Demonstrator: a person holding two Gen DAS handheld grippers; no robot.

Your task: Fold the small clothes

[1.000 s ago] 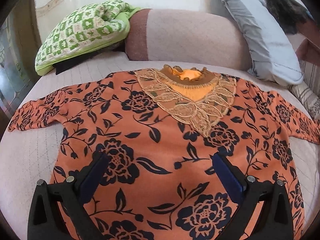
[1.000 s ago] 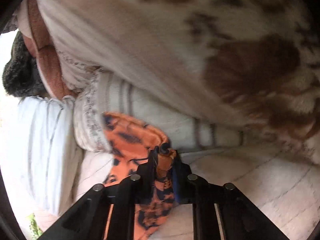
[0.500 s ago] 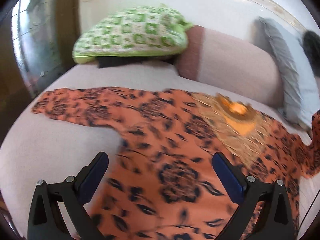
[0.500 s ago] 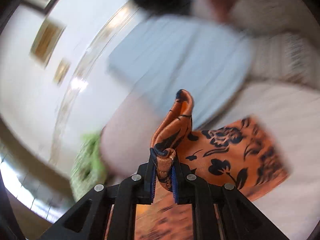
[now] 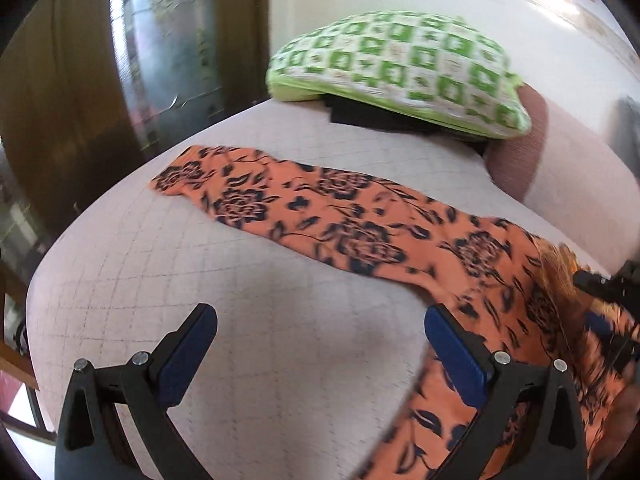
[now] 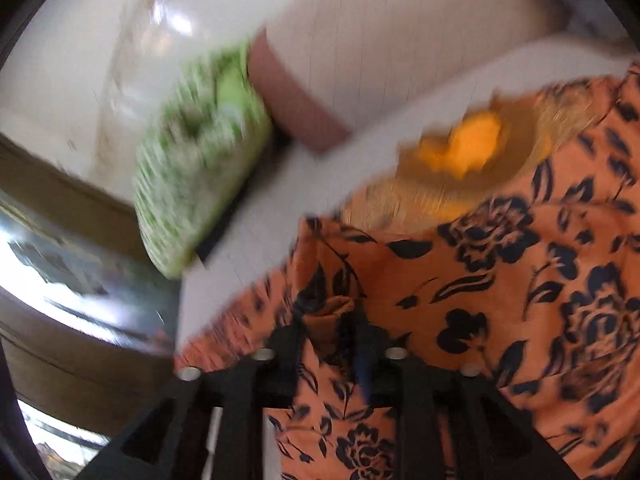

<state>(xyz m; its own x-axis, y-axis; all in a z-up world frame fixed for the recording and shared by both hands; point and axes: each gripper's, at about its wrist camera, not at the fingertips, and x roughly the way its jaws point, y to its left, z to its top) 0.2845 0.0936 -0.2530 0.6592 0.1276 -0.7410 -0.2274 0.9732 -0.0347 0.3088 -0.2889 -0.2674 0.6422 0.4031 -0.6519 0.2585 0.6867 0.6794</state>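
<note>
An orange blouse with dark flowers [image 5: 500, 280] lies flat on the quilted bed cover [image 5: 160, 280]. Its left sleeve [image 5: 300, 208] stretches out flat toward the bed's left corner. My left gripper [image 5: 320, 316] hangs open over bare cover just in front of that sleeve, and its right finger [image 5: 452, 344] is by the blouse's side edge. My right gripper [image 6: 328, 336] is over the blouse's front [image 6: 520, 280], below the gold lace collar [image 6: 460, 152]. Its jaws are opening, with the other sleeve's cuff [image 6: 328, 312] still bunched loosely between them. This view is blurred.
A green-and-white checked pillow [image 5: 400, 68] and a pinkish bolster [image 5: 560, 168] lie at the head of the bed. A wooden frame with glass panes [image 5: 168, 60] stands beyond the bed's left edge, which curves away close to my left gripper.
My left gripper swung left, from over the blouse's chest to the bare cover by the left sleeve. My right gripper carried the other sleeve's cuff across onto the blouse, and its jaws widened.
</note>
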